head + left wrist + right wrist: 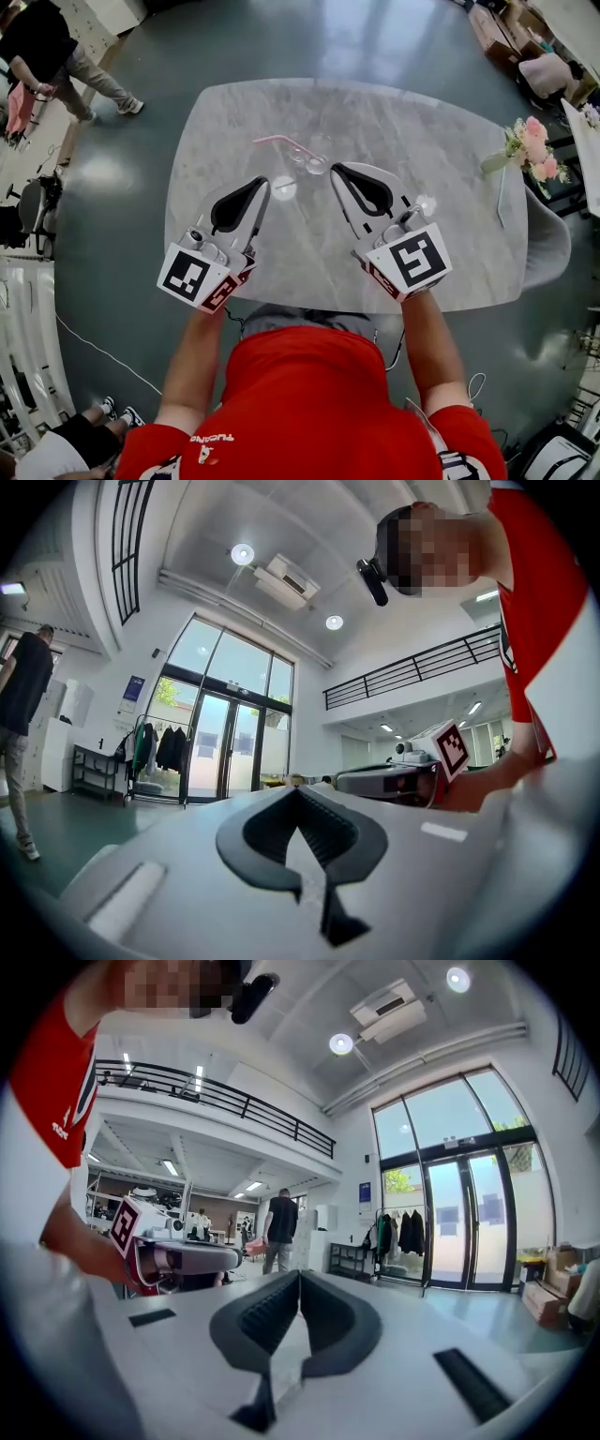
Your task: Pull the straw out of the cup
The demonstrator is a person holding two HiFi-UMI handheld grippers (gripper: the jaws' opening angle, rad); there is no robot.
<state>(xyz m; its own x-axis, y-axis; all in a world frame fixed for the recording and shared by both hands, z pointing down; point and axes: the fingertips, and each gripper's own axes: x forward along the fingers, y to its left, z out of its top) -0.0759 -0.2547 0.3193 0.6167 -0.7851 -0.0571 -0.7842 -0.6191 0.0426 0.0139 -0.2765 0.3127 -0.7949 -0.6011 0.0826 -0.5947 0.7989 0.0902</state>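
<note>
A clear glass cup [315, 164] stands on the marble table [450, 169], just beyond both grippers. A pink straw [277, 142] leans out of it toward the left. My left gripper [265, 182] is shut with nothing in it, its tip just left of and nearer than the cup. My right gripper [335, 169] is shut and empty too, with its tip close to the cup's right side. Neither gripper view shows the cup or the straw. The left gripper view shows closed jaws [298, 790] and the right gripper [389, 780] beside them. The right gripper view shows closed jaws [298, 1274] and the left gripper [183, 1258].
A bunch of pink flowers [531, 150] lies at the table's right edge, above a grey chair [551, 240]. A person [49, 54] walks on the floor at the far left. Boxes [502, 37] sit at the far right. Glass doors and a clothes rack [159, 752] stand farther off.
</note>
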